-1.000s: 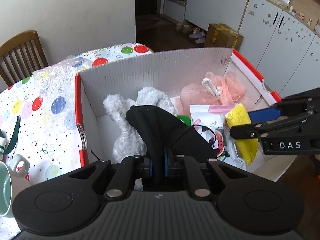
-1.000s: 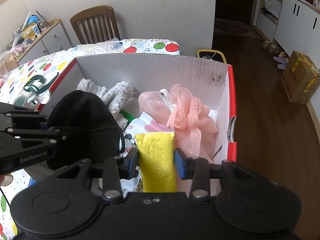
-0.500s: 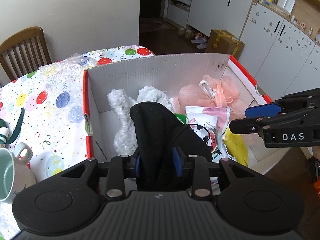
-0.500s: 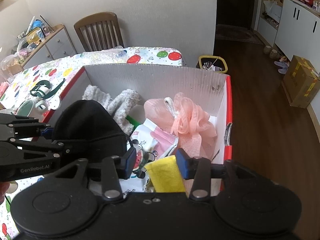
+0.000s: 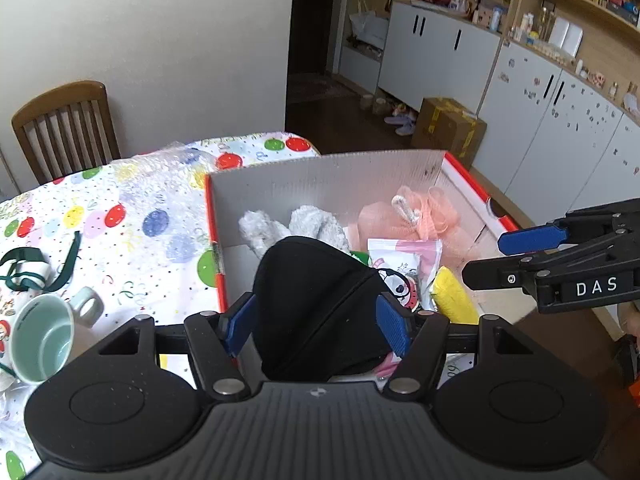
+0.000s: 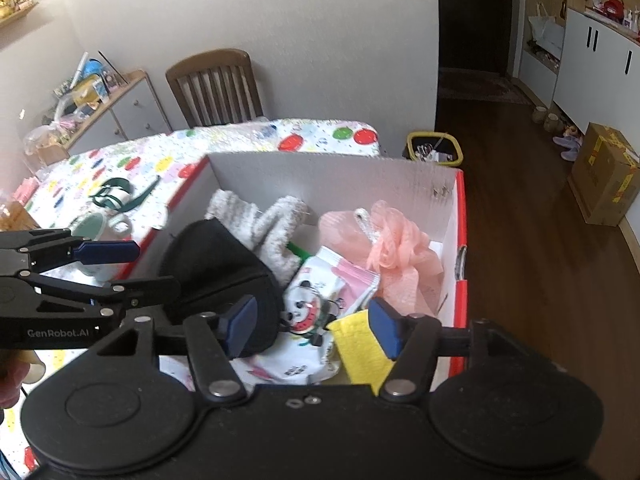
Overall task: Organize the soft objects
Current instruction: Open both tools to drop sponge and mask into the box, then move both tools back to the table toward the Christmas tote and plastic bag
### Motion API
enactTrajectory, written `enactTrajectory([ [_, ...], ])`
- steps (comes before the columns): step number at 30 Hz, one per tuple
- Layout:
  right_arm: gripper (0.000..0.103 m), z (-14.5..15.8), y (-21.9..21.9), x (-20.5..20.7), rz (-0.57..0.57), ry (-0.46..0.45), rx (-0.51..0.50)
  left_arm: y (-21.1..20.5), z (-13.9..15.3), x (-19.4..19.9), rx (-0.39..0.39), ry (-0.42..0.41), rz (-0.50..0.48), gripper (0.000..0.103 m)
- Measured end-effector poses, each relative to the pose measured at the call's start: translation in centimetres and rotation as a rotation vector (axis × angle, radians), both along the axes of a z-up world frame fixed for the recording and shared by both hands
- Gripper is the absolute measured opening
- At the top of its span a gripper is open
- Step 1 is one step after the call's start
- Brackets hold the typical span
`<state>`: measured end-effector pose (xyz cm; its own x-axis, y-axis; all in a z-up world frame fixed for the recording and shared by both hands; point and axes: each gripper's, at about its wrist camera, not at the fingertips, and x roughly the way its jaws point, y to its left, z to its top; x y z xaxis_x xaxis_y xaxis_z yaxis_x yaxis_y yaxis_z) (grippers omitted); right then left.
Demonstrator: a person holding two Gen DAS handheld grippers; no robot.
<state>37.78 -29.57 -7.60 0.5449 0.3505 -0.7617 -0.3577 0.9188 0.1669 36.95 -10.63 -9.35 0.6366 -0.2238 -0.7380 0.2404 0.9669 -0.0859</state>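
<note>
Both hand-held grippers, left (image 5: 316, 328) and right (image 6: 310, 328), just spread open, gripping nothing. Black cap (image 5: 316, 304) loose between left pads, yellow cloth (image 6: 360, 348) beside right pad, both in box (image 6: 332, 176). Risk: snagging cloth on pad, dragging it out.

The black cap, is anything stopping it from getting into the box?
No. The black cap already lies inside the box, leaning over the white fluffy thing. The left tool has just been opening, its pads wide of the cap.
</note>
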Motion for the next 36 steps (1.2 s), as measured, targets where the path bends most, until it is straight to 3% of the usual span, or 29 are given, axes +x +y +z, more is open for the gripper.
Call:
enactTrajectory([
  [5,0.065,1.5,0.7,-1.5,0.019,-0.033,0.018,1.2,1.6,-1.8,-0.023,-0.038,0.006,0.074],
  [10,0.073,3.0,1.8,-3.1,0.031,-0.070,0.043,3.1,3.0,-3.6,-0.048,-0.068,0.021,0.075],
  [12,0.077,3.4,2.4,-3.6,0.032,-0.081,0.055,4.0,3.4,-4.2,-0.053,-0.077,0.026,0.081],
  [17,0.086,4.3,4.4,-4.7,0.035,-0.106,0.071,6.5,4.3,-5.7,-0.056,-0.105,0.034,0.084],
  [23,0.090,5.1,8.0,-5.8,0.050,-0.122,0.081,10.2,4.9,-7.2,-0.053,-0.124,0.036,0.085],
  [27,0.097,5.3,10.7,-6.1,0.056,-0.123,0.096,13.1,5.2,-8.0,-0.071,-0.128,0.028,0.100],
  [36,0.102,6.0,18.1,-5.7,0.092,-0.124,0.092,20.1,4.7,-9.7,-0.136,-0.138,0.038,0.103],
])
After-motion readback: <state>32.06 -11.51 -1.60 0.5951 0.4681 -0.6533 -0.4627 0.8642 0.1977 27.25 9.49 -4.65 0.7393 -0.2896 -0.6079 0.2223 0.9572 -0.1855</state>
